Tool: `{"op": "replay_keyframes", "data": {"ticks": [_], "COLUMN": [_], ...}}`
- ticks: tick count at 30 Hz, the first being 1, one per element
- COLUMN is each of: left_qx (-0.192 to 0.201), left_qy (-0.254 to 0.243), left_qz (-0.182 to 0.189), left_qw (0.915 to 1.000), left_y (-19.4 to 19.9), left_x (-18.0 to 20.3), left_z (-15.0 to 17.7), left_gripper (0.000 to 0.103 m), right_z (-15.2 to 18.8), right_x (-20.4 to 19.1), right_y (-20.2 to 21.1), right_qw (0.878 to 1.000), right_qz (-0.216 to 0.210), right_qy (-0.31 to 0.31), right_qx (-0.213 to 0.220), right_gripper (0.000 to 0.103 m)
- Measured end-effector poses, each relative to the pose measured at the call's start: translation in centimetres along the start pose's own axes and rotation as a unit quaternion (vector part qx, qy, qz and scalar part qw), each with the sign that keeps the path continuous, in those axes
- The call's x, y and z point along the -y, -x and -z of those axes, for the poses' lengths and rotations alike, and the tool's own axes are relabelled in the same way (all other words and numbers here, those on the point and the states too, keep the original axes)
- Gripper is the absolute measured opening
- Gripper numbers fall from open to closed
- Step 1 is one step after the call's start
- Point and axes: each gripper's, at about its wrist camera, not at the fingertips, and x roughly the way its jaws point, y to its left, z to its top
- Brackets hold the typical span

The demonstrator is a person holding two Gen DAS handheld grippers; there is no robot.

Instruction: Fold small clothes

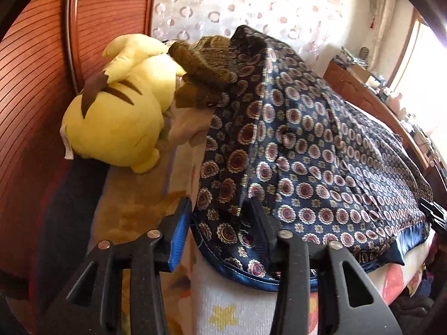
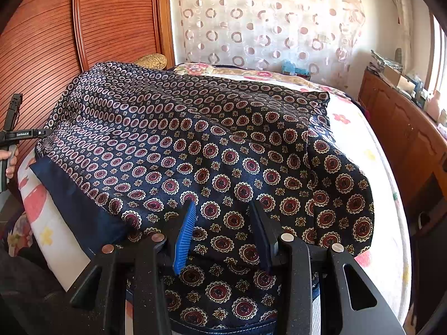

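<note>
Plush toy [image 1: 117, 117] sits beside patterned garment [image 2: 223, 145] on bed [image 2: 371, 167]; left gripper [image 1: 220, 209] fingers parted over its hem, right gripper [image 2: 223, 212] fingers parted above cloth.

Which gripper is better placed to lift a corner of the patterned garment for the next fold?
Probably left. The left gripper stands open right at the patterned garment's blue-trimmed corner; the right gripper, also open, sits over mid-fabric, away from a corner.

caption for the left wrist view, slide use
Left gripper open at the patterned navy garment's hem, yellow plush toy beside it.
</note>
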Motion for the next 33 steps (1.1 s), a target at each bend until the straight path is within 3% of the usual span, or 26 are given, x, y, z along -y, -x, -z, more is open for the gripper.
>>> {"op": "replay_keyframes", "data": {"ticks": [2, 3, 4, 7, 17, 33], "left_qx": [0.011, 0.018, 0.022, 0.038, 0.094, 0.119], "left_qy": [-0.015, -0.026, -0.028, -0.046, -0.096, -0.159], "left_qz": [-0.026, -0.039, -0.032, -0.033, 0.038, 0.143], "left_qw": [0.9995, 0.9987, 0.9989, 0.9977, 0.9902, 0.9695], "left_y": [0.4, 0.6, 0.9, 2.0, 5.5, 5.5], "left_x": [0.5, 0.8, 1.0, 2.1, 9.3, 21.7], "left_z": [0.2, 0.2, 0.2, 0.1, -2.4, -6.0], "left_gripper": [0.023, 0.009, 0.006, 0.005, 0.005, 0.005], "right_z": [0.0, 0.0, 0.0, 0.0, 0.0, 0.0], "right_x": [0.0, 0.0, 0.0, 0.0, 0.2, 0.9], "right_y": [0.0, 0.0, 0.0, 0.0, 0.0, 0.2], "right_qw": [1.000, 1.000, 1.000, 1.000, 1.000, 1.000], "right_qz": [0.000, -0.001, -0.001, -0.001, -0.003, -0.005], "right_qy": [0.000, 0.000, 0.000, 0.000, -0.001, -0.014], "right_qx": [0.000, 0.000, 0.000, -0.001, -0.001, 0.004], "right_gripper": [0.041, 0.041, 0.041, 0.041, 0.041, 0.041]}}
